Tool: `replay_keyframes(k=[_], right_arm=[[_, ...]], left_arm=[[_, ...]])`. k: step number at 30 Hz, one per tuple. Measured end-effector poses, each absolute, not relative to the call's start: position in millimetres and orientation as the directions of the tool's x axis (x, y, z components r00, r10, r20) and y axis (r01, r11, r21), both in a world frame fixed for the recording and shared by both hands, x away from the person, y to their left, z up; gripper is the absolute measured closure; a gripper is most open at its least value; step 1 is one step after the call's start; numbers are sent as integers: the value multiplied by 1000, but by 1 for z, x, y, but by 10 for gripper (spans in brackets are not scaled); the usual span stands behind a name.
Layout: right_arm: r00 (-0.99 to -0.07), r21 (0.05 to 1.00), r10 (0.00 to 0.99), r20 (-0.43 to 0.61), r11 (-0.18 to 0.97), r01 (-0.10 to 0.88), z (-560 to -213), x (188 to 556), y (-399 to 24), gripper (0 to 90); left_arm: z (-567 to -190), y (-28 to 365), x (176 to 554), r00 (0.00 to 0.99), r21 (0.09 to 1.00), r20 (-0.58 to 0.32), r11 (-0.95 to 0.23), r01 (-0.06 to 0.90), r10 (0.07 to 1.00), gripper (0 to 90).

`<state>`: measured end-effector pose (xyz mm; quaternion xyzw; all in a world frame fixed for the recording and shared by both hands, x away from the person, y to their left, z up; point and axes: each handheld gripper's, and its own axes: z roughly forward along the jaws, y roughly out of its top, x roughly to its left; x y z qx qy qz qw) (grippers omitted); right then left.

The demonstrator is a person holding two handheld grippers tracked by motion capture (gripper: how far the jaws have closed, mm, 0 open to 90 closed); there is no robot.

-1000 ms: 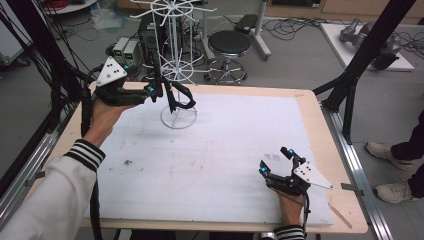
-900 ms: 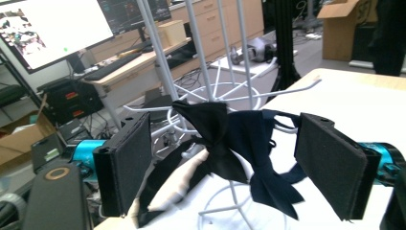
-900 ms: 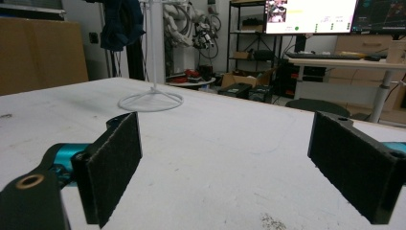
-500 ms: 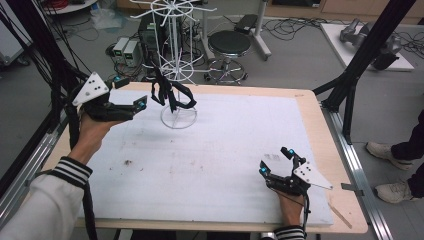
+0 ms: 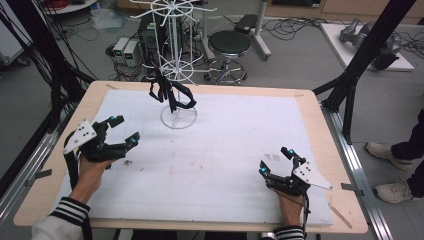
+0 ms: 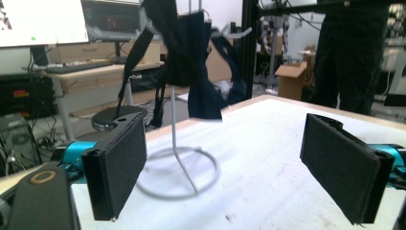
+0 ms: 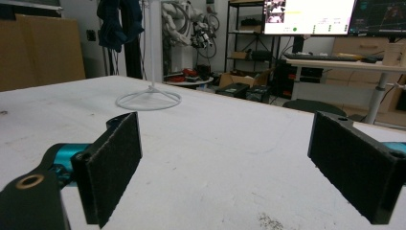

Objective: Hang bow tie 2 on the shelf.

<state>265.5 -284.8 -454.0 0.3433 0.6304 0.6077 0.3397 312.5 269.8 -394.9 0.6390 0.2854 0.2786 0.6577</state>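
White foam sheet (image 5: 240,150) covers the wooden table (image 5: 320,130); landmark is the white wire stand (image 5: 177,102), far-left of centre on the sheet.

Dark garment (image 5: 170,92), black straps and cloth, hangs on the stand's lower ring, above the round base, clear of both grippers.

Left gripper (image 5: 125,132): a second ago it was up at the stand, jaws next to the garment. Now pulled back and lower, near and left of the stand, close above the sheet. Jaws have just been opening, nothing between them, and they now stand wide. Reading: garment released onto the stand, hanging step likely finished, hand retiring.

Right gripper (image 5: 274,161): well right of the stand, near edge, unmoved across the frames. Jaws parted wide, empty.

Left gripper view: garment (image 6: 194,57) close up, dark blue fabric draped round the post, bottom edge blurred; may be swinging. A monitor and a standing person show behind. High view gives none of this.

Right gripper view: stand base (image 7: 148,99) far off, garment (image 7: 115,24) hanging high up.
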Motion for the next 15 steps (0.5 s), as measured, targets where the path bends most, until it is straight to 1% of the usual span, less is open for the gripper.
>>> replay_keyframes(k=[2,9,15], right_arm=[[-530,999,848,-7,23,23,-454,265,-285,107],[-528,1000,849,0,16,25,-454,265,-285,107],[-524,1000,852,-7,22,22,-454,265,-285,107]], left_arm=[[-403,272,306,679,999,-33,47,-2,733,165],[-431,273,287,643,999,-1,35,-40,766,165],[-441,275,284,625,998,-12,43,-35,780,165]])
